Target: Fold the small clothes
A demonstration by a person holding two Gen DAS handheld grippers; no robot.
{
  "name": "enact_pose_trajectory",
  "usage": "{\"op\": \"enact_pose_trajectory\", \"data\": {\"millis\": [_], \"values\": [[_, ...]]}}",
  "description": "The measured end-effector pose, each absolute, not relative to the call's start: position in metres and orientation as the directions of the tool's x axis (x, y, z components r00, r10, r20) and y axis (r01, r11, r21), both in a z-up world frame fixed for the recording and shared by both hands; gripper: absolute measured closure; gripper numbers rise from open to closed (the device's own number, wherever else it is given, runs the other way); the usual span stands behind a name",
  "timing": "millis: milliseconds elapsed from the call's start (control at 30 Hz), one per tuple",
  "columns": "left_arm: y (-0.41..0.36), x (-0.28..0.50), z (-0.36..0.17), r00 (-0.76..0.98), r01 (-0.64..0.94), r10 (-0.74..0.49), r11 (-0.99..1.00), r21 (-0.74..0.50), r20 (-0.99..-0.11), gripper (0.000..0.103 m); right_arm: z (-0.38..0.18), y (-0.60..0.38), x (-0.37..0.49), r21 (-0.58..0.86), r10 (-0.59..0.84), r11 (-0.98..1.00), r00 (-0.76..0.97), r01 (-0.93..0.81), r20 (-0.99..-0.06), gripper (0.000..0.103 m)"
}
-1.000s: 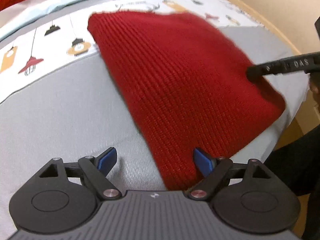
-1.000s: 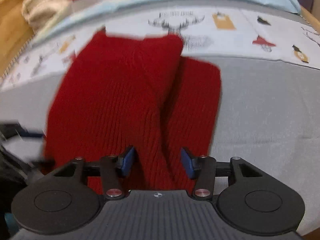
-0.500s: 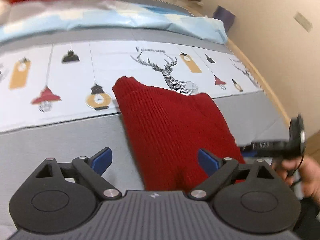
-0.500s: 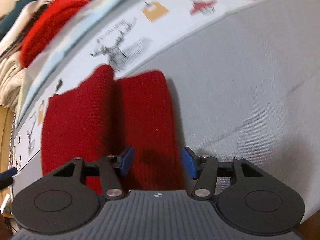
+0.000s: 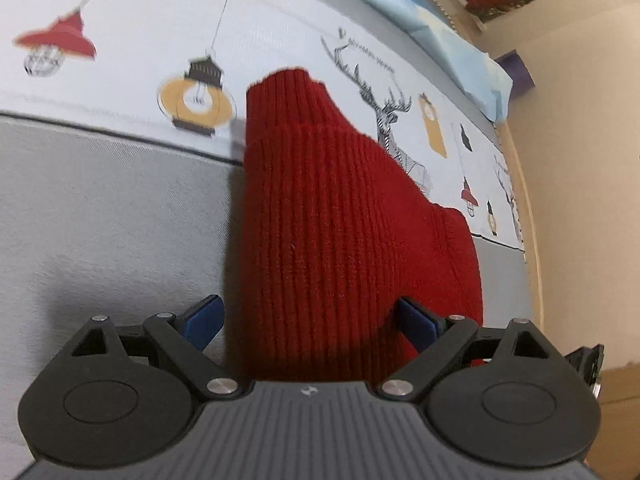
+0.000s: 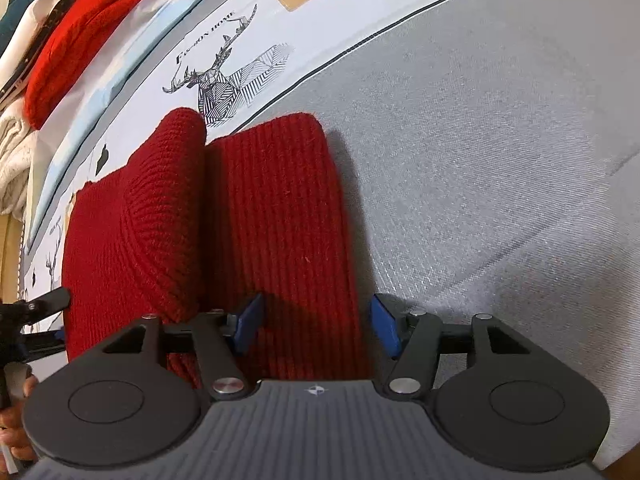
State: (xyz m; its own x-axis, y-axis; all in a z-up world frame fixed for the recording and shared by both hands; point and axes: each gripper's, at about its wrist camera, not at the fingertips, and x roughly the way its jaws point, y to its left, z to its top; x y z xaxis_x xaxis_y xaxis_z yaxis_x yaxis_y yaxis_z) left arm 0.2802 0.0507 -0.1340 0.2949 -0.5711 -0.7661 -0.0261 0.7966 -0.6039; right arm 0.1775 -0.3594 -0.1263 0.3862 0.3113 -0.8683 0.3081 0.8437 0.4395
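A small red ribbed knit garment [image 5: 340,220] lies on the bed, partly folded, with a sleeve laid over its body [image 6: 160,208]. My left gripper [image 5: 310,322] is open, low at the garment's near edge, with the knit between its blue fingertips [image 5: 204,316]. My right gripper [image 6: 316,326] is open at the garment's other near edge, straddling the right folded panel [image 6: 280,220]. Part of the left gripper shows at the left edge of the right wrist view [image 6: 36,308].
The bed has a grey cover [image 6: 480,160] and a white printed band with deer and lanterns [image 5: 192,100]. A pile of red and cream clothes [image 6: 72,40] lies at the far side. A beige wall [image 5: 580,160] runs along the bed's right.
Both grippers have moved down and closer to the garment's near edge. The garment now lies still and looks narrower and folded; both grippers stay open.
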Motion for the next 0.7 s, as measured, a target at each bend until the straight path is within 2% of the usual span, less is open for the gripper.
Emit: {"op": "enact_pose_trajectory", "data": {"millis": [100, 167, 267, 400, 467, 567, 700], "values": [[0.042, 0.284, -0.149, 0.278, -0.043, -0.594, 0.778, -0.627, -0.755, 0.004, -0.127, -0.36, 0.182, 0.443, 0.31, 0.842, 0.396, 0.309, -0.865, 0.042], [0.035, 0.286, -0.158, 0.267, -0.06, -0.604, 0.767, -0.639, -0.751, 0.003, -0.127, -0.36, 0.185, 0.454, 0.318, 0.838, 0.404, 0.303, -0.858, 0.052], [0.028, 0.289, -0.156, 0.29, -0.025, -0.595, 0.778, -0.628, -0.749, 0.007, -0.125, -0.356, 0.187, 0.45, 0.309, 0.841, 0.417, 0.299, -0.855, 0.06], [0.027, 0.29, -0.134, 0.346, 0.006, -0.558, 0.806, -0.592, -0.755, 0.033, -0.118, -0.347, 0.191, 0.431, 0.279, 0.859, 0.452, 0.277, -0.847, 0.078], [0.027, 0.289, -0.111, 0.407, 0.067, -0.528, 0.831, -0.553, -0.745, 0.037, -0.113, -0.342, 0.194, 0.427, 0.268, 0.867, 0.482, 0.256, -0.834, 0.087], [0.026, 0.284, -0.069, 0.52, 0.174, -0.471, 0.875, -0.452, -0.712, 0.037, -0.102, -0.33, 0.203, 0.469, 0.293, 0.857, 0.548, 0.212, -0.784, 0.088], [0.041, 0.284, -0.035, 0.635, 0.213, -0.405, 0.91, -0.356, -0.657, 0.037, -0.081, -0.299, 0.215, 0.522, 0.342, 0.845, 0.636, 0.113, -0.692, 0.088]]}}
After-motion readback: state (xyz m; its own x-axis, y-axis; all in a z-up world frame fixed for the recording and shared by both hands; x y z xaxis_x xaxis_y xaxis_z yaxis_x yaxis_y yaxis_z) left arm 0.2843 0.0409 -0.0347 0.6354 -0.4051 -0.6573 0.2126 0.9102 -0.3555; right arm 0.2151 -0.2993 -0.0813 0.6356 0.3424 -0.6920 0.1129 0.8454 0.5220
